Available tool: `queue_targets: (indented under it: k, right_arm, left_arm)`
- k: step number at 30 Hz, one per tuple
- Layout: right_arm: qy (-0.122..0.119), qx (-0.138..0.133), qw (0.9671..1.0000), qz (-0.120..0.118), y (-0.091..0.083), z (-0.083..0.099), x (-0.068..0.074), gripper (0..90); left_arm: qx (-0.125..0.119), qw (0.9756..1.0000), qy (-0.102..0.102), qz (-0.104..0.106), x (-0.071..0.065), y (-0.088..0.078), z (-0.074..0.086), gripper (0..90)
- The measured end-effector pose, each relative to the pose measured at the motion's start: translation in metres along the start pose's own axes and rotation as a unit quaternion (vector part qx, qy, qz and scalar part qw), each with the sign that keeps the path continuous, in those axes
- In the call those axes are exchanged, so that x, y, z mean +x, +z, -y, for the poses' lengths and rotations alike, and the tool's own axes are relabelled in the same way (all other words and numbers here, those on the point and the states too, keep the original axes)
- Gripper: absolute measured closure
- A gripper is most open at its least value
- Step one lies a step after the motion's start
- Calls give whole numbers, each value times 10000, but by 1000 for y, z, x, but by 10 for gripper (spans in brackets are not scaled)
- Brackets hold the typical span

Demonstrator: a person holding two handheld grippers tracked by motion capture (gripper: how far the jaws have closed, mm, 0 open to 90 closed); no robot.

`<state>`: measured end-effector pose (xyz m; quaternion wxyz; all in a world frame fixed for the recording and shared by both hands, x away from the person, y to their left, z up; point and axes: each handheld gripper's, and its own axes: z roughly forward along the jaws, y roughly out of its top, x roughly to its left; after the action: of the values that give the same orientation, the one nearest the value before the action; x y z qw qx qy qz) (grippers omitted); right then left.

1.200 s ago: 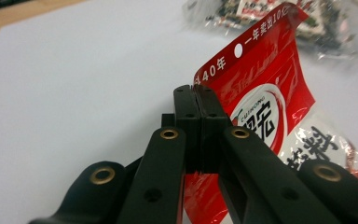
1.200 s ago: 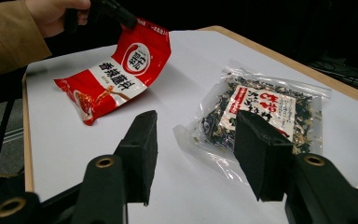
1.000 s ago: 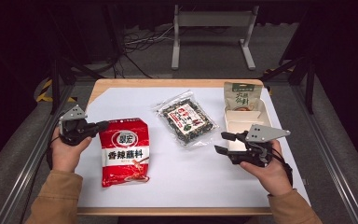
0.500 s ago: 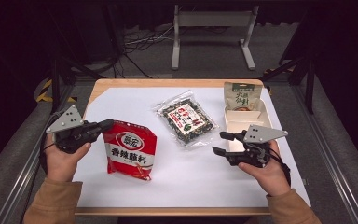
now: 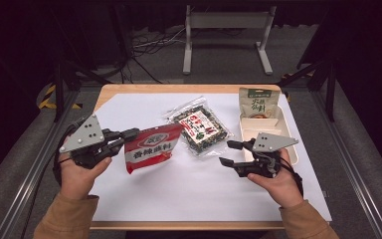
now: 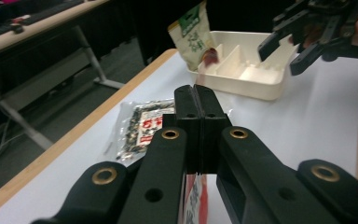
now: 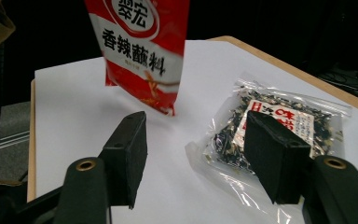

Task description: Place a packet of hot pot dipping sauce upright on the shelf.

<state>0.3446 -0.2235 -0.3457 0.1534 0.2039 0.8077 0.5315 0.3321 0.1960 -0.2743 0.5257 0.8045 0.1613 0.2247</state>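
Lifting clear of the white table point(image 5: 189, 194) now, red seasoning packet point(image 5: 151, 148) pinched by its edge in the tightly closed left gripper point(image 5: 129, 134), hanging left of the seaweed bag point(image 5: 199, 130), while the right gripper point(image 5: 229, 153), jaws just widening and empty, waits near the tray point(image 5: 246, 130).

I see the red seasoning packet point(image 5: 151, 149): glossy red pouch, white label band with dark Chinese characters. Pinched at its left edge, lifted off the white table cover, hanging tilted, left of the seaweed bag.
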Motion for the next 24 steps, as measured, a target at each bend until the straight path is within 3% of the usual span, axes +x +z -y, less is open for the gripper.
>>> queue_targets:
  k: [2,7,15,19,24]
  right_arm:
    - [-9,4,10000,-36,2,-1,2,394]
    - [-96,78,9997,-225,18,-3,10,388]
    - [-178,214,9982,-526,42,-4,20,377]
    - [-169,238,9966,-767,55,-1,25,378]
    - [-142,139,9942,-1054,68,4,28,445]
  left_arm:
    - [-4,10000,7,43,0,1,-1,900]
    - [-203,9990,104,378,-11,6,-7,900]
    - [-476,9945,288,887,-32,14,-23,900]
    - [-489,9934,398,955,-38,17,-27,900]
    - [-486,9929,328,1033,-38,22,-26,900]
